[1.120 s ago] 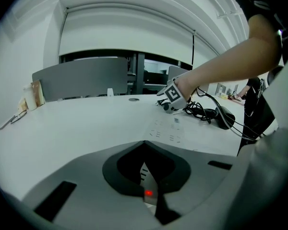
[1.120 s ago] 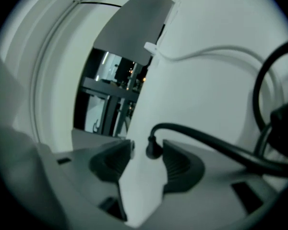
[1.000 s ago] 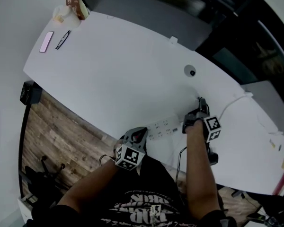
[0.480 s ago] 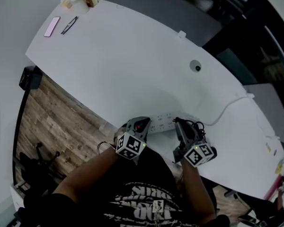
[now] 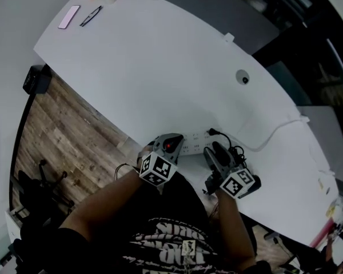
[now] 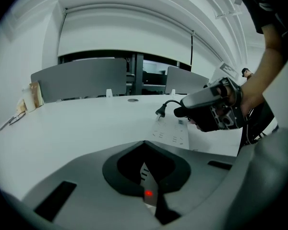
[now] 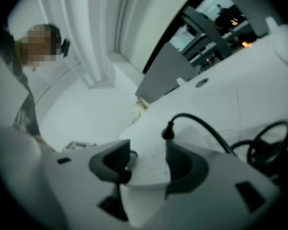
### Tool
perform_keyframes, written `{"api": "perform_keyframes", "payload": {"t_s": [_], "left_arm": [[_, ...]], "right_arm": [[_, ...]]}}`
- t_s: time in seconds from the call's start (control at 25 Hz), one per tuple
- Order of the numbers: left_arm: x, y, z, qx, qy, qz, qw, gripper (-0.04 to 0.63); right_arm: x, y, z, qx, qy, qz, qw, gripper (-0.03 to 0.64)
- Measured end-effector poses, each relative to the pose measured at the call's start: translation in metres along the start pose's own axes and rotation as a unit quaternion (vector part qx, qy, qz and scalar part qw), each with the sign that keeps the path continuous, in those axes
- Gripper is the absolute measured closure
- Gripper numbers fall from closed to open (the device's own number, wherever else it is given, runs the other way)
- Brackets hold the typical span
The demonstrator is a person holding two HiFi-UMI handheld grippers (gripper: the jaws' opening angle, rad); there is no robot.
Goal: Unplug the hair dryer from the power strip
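The left gripper [image 5: 171, 144] is clamped on the near end of the long white plastic power strip [image 6: 174, 133], where a small red light glows between its jaws, pinning the strip to the curved white bench [image 5: 148, 67] close to the bench's near edge. Further along, the small black plug [image 6: 160, 111] is out of the sockets with its prongs bare, at the strip's far end; whether it rests on the strip or on the bench cannot be told. Its thin black cable [image 7: 187, 114] arcs away to the right into loose coils. The right gripper [image 7: 148, 159] is just short of the plug; its jaws have just been opening and stand wide apart with only white surface between them, nothing gripped. The unplugging looks done. The likely trouble now is the slack cable: if the right gripper pulls away through those coils it could snag them and drag the plug off the bench edge, or tug the strip askew once the left gripper lets go.
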State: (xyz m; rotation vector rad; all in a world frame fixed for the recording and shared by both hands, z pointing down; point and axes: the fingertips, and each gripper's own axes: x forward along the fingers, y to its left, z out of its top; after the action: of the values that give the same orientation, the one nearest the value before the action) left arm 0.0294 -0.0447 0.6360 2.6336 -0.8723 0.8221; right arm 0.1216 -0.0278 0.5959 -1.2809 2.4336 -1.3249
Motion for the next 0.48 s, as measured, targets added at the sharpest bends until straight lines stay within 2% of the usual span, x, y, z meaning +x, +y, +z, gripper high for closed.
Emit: {"api": "perform_keyframes", "payload": {"t_s": [0.08, 0.24, 0.36, 0.48], "left_arm": [[0.0, 0.0, -0.001, 0.0, 0.0, -0.001, 1.0, 0.568], [0.001, -0.001, -0.001, 0.001, 0.002, -0.001, 1.0, 0.568], [0.0, -0.001, -0.002, 0.001, 0.004, -0.002, 1.0, 0.568], [-0.001, -0.002, -0.003, 0.001, 0.006, -0.003, 1.0, 0.568]], "right_arm": [[-0.002, -0.009, 0.014, 0.085, -0.058, 0.007, 0.995, 0.387], [-0.004, -0.024, 0.037, 0.194, -0.135, -0.008, 0.972, 0.387], [-0.006, -0.043, 0.045, 0.285, -0.188, -0.028, 0.939, 0.387], [-0.005, -0.065, 0.049, 0.374, -0.236, -0.035, 0.896, 0.387]]}}
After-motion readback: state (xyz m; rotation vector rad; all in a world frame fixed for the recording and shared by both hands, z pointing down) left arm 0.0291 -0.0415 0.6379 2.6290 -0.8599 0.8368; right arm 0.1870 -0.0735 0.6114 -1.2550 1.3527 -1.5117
